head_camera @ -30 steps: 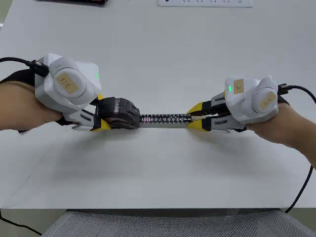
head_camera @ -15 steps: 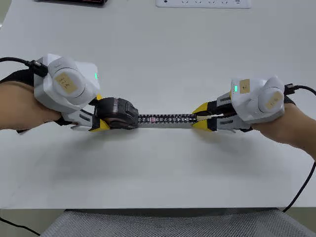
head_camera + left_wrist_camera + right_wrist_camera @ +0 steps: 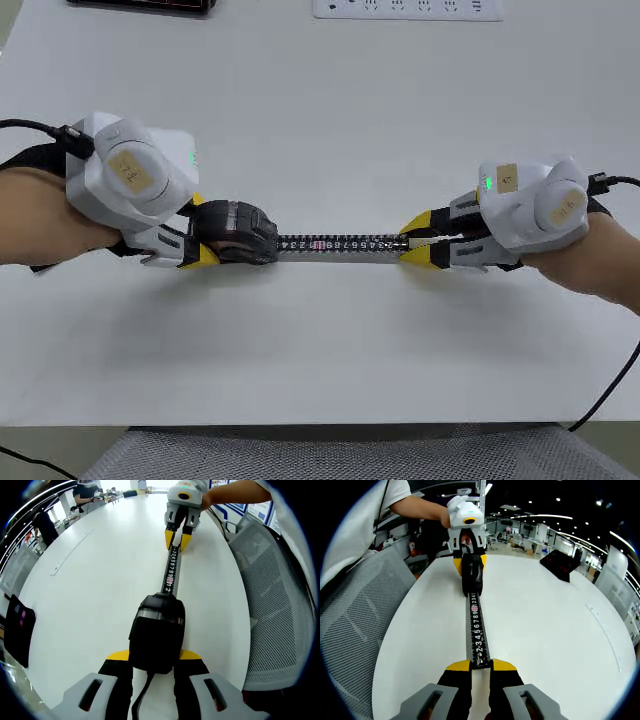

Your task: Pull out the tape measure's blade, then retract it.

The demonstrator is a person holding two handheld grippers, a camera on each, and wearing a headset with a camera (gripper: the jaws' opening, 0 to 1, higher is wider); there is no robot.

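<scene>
A black tape measure case (image 3: 236,231) sits just above the white table, with my left gripper (image 3: 200,228) shut on it; in the left gripper view the case (image 3: 157,632) fills the space between the yellow-tipped jaws. Its numbered blade (image 3: 340,244) runs right to my right gripper (image 3: 417,241), which is shut on the blade's end. In the right gripper view the blade (image 3: 476,635) stretches away to the case (image 3: 472,574) and the left gripper (image 3: 469,557). The left gripper view looks along the blade (image 3: 171,570) to the right gripper (image 3: 178,538).
A white power strip (image 3: 408,8) lies at the table's far edge, with a dark flat device (image 3: 140,4) at the far left. A grey mesh chair back (image 3: 350,452) stands at the near edge. A black cable (image 3: 612,385) trails off the right hand.
My right gripper has moved further right with the blade's end, so more of the blade is drawn out. The left gripper and case stayed nearly still.
</scene>
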